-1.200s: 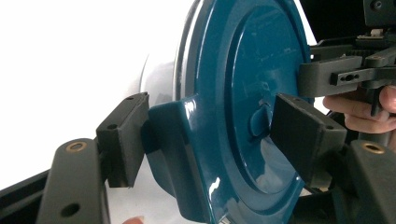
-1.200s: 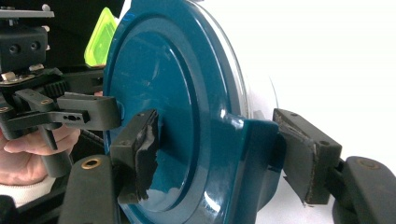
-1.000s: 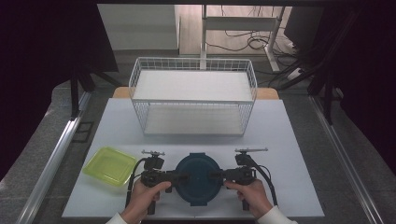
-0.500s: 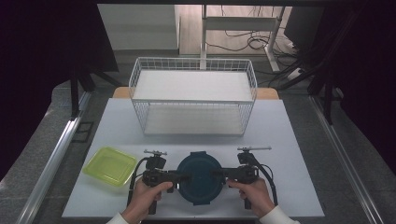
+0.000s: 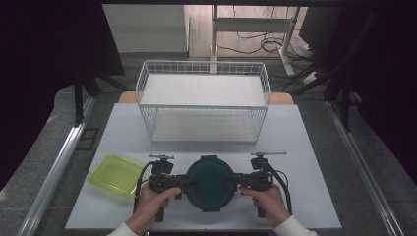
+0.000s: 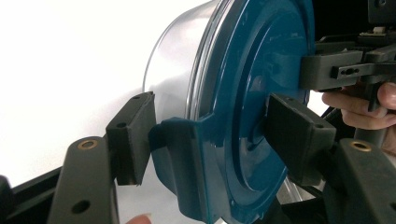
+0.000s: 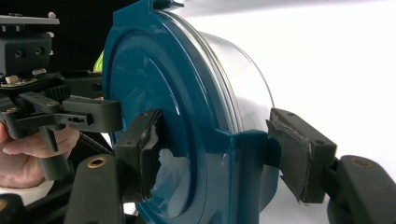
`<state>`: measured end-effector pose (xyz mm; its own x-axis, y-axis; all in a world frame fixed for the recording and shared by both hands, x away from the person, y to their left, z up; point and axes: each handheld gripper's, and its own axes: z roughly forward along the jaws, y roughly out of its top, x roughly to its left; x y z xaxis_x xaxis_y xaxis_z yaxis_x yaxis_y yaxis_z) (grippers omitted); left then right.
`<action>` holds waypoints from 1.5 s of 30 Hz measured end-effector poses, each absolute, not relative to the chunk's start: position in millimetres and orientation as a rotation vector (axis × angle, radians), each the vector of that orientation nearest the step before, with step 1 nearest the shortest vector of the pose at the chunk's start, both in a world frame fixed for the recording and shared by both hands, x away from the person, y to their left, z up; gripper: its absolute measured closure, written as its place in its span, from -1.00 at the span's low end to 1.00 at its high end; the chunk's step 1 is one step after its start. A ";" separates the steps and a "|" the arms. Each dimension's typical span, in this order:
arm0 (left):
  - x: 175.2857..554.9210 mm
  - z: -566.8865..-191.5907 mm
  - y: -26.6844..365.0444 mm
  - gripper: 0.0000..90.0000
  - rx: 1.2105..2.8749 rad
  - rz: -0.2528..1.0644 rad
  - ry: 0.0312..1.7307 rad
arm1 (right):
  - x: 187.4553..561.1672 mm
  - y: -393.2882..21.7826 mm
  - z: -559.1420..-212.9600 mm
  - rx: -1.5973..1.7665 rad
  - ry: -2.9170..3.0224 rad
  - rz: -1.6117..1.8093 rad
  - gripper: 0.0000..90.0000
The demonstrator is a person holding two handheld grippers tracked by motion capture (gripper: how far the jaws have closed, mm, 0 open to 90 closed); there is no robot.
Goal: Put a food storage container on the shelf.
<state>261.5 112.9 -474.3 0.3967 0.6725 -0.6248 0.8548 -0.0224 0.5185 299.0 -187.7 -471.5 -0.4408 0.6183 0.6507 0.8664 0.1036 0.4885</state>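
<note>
A round clear container with a dark teal clip-on lid point(image 5: 210, 183) sits near the table's front edge, between my two hands. My left gripper point(image 5: 193, 182) grips its left side. In the left gripper view the left gripper point(image 6: 215, 140) has one pad on a lid latch tab point(image 6: 180, 154) and the other pad on the lid top point(image 6: 261, 93). My right gripper point(image 5: 231, 180) holds the opposite side. The right gripper view shows the right gripper point(image 7: 219, 156) clamped the same way over the far latch tab point(image 7: 247, 154). I cannot tell whether the container is off the table.
A white wire basket point(image 5: 204, 64) stands at the back middle of the white tabletop point(image 5: 305, 147). A shallow yellow-green square container point(image 5: 114, 174) lies at the front left, beside my left hand. Dark floor and metal rails flank the table.
</note>
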 end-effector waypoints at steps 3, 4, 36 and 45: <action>264.5 -470.3 113.7 -0.21 1.747 -0.245 1.336 | 300.3 -187.5 -469.0 -1.468 -2.101 -1.264 -0.20; 264.5 -470.3 113.7 -0.21 1.747 -0.245 1.336 | 300.6 -187.7 -468.0 -1.466 -2.101 -1.266 -0.20; 292.3 -384.1 118.5 -0.21 1.731 -0.086 1.242 | 328.3 -182.9 -386.1 -1.395 -2.174 -1.440 -0.20; 308.0 -360.5 118.3 -0.20 1.715 -0.050 1.208 | 344.9 -182.7 -356.5 -1.381 -2.201 -1.477 -0.20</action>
<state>308.0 118.3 -360.5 0.5012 0.6867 -0.5266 0.7276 -0.0050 0.6860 344.9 -182.7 -356.5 -0.5637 0.6012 0.5664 0.7519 0.0897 0.6531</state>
